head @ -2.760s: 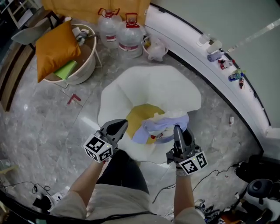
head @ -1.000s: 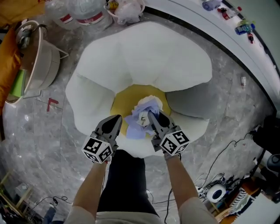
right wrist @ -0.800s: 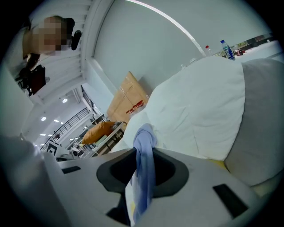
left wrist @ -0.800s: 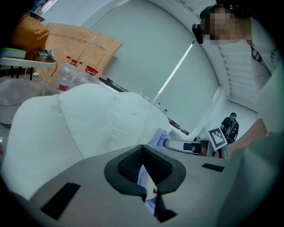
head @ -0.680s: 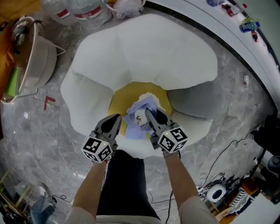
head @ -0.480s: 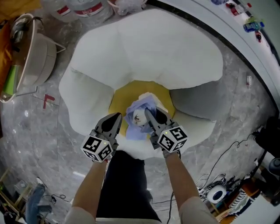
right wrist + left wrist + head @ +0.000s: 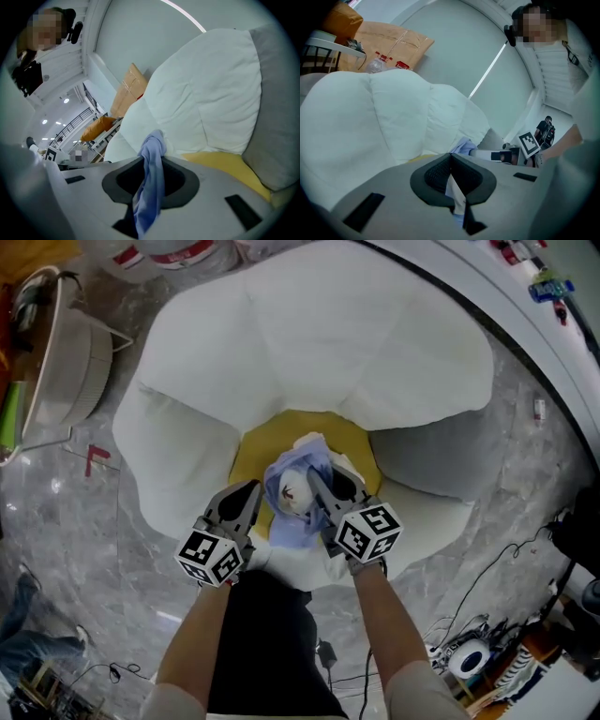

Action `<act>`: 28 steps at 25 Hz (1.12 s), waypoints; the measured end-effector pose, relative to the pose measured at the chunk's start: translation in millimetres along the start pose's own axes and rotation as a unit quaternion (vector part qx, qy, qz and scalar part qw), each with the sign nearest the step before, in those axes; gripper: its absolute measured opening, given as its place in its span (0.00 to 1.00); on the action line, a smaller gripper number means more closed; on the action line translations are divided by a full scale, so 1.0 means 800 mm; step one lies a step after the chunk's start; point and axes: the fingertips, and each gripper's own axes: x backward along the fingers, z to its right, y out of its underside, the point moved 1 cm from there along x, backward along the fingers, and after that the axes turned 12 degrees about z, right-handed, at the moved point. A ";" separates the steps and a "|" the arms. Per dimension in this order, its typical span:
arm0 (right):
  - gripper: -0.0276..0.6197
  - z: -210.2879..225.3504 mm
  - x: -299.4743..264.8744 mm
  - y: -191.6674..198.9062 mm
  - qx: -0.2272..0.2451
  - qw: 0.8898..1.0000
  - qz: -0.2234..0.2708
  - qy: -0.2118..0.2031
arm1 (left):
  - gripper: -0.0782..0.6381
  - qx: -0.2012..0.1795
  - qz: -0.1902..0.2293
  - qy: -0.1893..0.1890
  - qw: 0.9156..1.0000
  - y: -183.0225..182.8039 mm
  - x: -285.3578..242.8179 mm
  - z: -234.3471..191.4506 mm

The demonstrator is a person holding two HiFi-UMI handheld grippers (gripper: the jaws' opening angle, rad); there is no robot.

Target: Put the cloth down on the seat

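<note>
The crumpled pale blue and white cloth (image 7: 292, 495) is bunched up between the two grippers, over the near part of the round yellow seat cushion (image 7: 251, 454); whether its underside rests on the cushion cannot be told. The right gripper (image 7: 322, 486) is clamped on a blue fold of the cloth, which runs down through its jaws and stands up in a small peak beyond them. The left gripper (image 7: 251, 495) is closed too, its jaws pinching a thin pale strip of the same cloth at the cloth's left edge. Both grippers point away from the person, side by side with the cloth between their tips, each at the end of one of the person's bare forearms (image 7: 380, 624)

The seat cushion lies in the hollow of a puffy white armchair (image 7: 319, 343), whose padded back swells on the far side and whose arms curl round to left and right. A grey cushion panel (image 7: 436, 460) sits at the right of the seat. The armchair stands on a grey marbled floor (image 7: 66, 521). At the far left a round white basket (image 7: 61, 371) stands on that floor, and black cables (image 7: 487, 568) trail over it at the near right
</note>
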 end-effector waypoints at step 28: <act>0.20 0.040 -0.046 0.061 0.070 0.993 -0.071 0.062 | 0.13 0.009 -0.003 0.005 1.000 0.046 -0.012 -0.049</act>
